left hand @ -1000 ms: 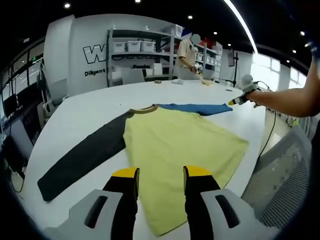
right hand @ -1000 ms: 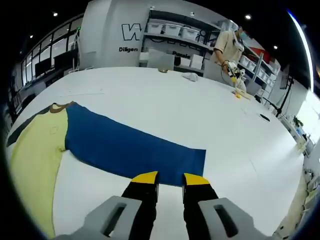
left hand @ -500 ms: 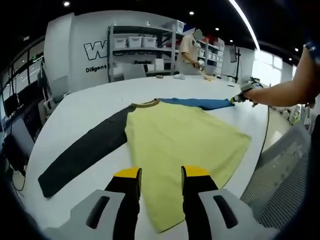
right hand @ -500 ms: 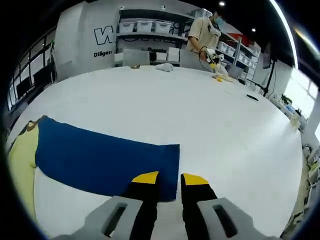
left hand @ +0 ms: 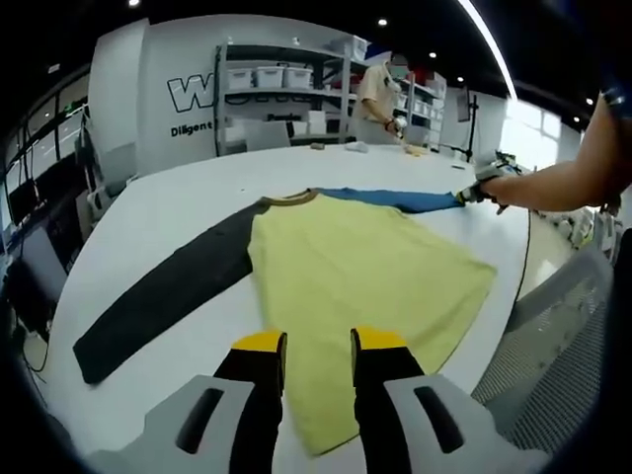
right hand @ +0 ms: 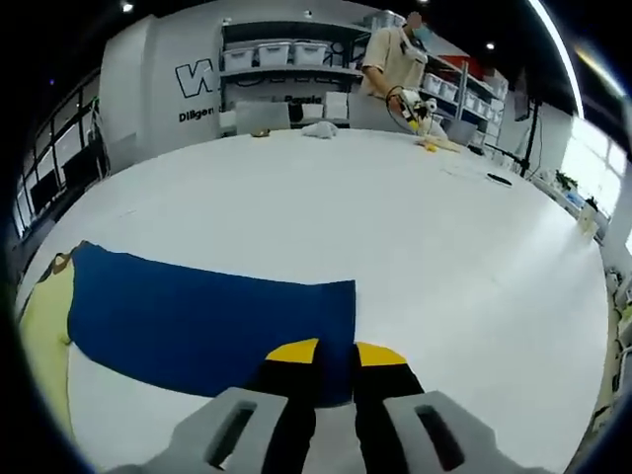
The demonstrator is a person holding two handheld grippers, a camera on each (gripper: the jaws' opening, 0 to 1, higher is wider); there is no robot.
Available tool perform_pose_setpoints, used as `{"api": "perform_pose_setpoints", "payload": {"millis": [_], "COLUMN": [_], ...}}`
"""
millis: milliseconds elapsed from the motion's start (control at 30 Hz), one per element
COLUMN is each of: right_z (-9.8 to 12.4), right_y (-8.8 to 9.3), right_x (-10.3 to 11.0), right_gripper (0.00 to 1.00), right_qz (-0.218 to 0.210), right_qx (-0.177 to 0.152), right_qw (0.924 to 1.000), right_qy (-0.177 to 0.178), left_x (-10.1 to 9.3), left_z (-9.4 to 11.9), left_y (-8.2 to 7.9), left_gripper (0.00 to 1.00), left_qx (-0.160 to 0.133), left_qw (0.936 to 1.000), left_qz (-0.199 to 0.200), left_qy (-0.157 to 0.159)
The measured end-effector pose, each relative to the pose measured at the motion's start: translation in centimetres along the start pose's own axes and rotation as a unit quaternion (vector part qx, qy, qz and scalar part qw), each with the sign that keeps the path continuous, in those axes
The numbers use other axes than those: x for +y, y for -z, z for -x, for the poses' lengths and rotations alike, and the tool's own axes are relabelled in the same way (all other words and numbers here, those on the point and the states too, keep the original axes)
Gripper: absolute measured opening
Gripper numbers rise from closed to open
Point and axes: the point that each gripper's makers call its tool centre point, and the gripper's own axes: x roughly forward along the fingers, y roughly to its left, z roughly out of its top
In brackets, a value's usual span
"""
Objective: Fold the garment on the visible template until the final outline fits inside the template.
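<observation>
The garment (left hand: 365, 267) lies flat on the white table (left hand: 158, 227), filling the middle of the left gripper view: yellow body, dark sleeve (left hand: 163, 301) running to the lower left, blue sleeve (left hand: 390, 199) stretching to the upper right. Its long axis runs sleeve to sleeve, lower left to upper right, with the brown collar (left hand: 288, 200) toward the frame's top.

The right gripper view gives what that one lacks, a close look at the blue sleeve (right hand: 212, 316) spread across the lower left, its cuff edge right at the jaw tips, with a sliver of yellow body (right hand: 39, 336) at the far left.

The right gripper (right hand: 329, 353) has its yellow-tipped jaws nearly together over the cuff; they may be pinching it, but I can't tell for sure. In the left gripper view it sits small at the upper right (left hand: 472, 190), at the sleeve's end, on a bare forearm (left hand: 558, 183).

The left gripper (left hand: 316, 343) hangs released over the yellow hem, jaws apart.

Against half a second ago, the right jaws stand closer together and the left jaws a touch narrower.

A person (right hand: 395, 64) stands by the shelves (left hand: 281, 94) behind.
</observation>
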Motion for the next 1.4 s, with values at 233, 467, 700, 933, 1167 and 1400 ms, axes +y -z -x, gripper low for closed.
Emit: {"api": "perform_pose_setpoints", "payload": {"millis": [233,467,700,933,1167,1400], "right_z": [0.0,0.2,1.8,4.1,5.4,6.6], "right_y": [0.1,-0.5,-2.9,-7.1,-9.9,-11.5], "right_x": [0.0,-0.3,0.7,4.6,9.6,17.2], "right_gripper": [0.00,0.00,0.00,0.00,0.00,0.00], "right_qz": [0.001,0.004,0.018,0.047,0.082,0.108], "right_qx": [0.001,-0.014,-0.045,-0.088,-0.108,-0.121], "right_qw": [1.0000,0.9999,0.9988,0.9946,0.9889,0.9799], "right_qy": [-0.001,0.003,-0.001,-0.027,-0.060,-0.116], "left_x": [0.0,-0.2,-0.5,-0.7,-0.7,-0.5], "left_z": [0.1,0.1,0.0,0.2,0.6,0.8], "left_y": [-0.1,0.0,-0.2,-0.8,-1.7,-2.3], "left_gripper": [0.22,0.21,0.21,0.21,0.20,0.19], "left_qx": [-0.001,0.000,-0.004,-0.014,-0.033,-0.046], "left_qw": [1.0000,1.0000,0.9999,0.9998,0.9993,0.9989], "left_qz": [-0.001,-0.006,-0.005,-0.008,-0.010,-0.006], "left_qy": [-0.001,0.002,0.010,0.013,0.015,0.011]}}
